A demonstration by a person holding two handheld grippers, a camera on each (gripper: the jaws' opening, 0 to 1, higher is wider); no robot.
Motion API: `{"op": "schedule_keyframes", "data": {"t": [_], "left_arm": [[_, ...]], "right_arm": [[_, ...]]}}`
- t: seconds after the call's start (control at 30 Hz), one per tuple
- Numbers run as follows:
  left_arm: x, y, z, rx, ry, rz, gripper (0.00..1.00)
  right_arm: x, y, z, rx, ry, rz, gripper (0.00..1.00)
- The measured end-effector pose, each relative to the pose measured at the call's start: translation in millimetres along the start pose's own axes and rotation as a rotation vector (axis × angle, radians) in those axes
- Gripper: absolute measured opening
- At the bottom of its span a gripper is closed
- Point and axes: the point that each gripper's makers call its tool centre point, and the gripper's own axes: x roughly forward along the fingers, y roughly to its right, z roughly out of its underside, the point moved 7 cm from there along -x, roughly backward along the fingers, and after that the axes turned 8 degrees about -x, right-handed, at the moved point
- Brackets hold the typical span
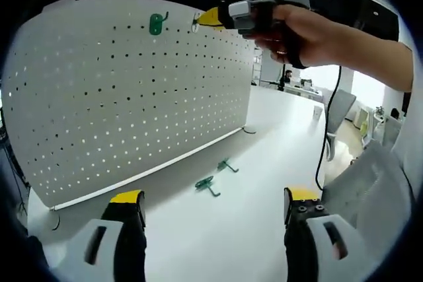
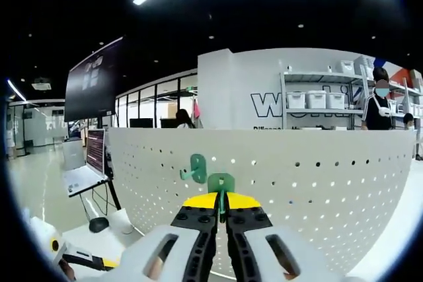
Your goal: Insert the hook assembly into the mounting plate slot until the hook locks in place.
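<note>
Left gripper view: white perforated pegboard [image 1: 132,90] stands upright on a white matte worktop [image 1: 264,196], its holes in a regular grid and a thin rail along its bottom edge. One green hook [image 1: 156,23] already sits on the board near the top edge, flat oval plate with a small prong. Right of it, the right gripper [image 1: 200,20], held in a hand [image 1: 310,34], has its yellow-tipped jaws up against the board's top row. Two more green hooks [image 1: 217,176] lie loose on the worktop in front of the board, near each other but apart. Left gripper [image 1: 215,206] is low and near, black jaws with yellow tips spread wide with nothing between them. Black cable [image 1: 328,130] hangs from the hand.

Right gripper view: jaws together, clamped on a green hook assembly [image 2: 221,189]: flat rounded plastic plate, thin edge pinched between the yellow tips, plate right at the pegboard [image 2: 317,183] face. Can't tell if it's seated in the holes. The mounted hook [image 2: 195,168] is just up and left of it. Laptop [image 2: 86,170] on a stand at far left, shelving with white bins [image 2: 317,100] behind the board.
</note>
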Motion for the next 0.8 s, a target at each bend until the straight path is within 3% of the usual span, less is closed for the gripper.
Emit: {"op": "schedule_keyframes", "data": {"t": [0.8], "left_arm": [[-1.2,-8.5,13.3,0.008,-0.012,-0.012,0.88]], "right_arm": [[24.9,6.5,-3.2,-0.027,-0.033,0.027,0.01]]}}
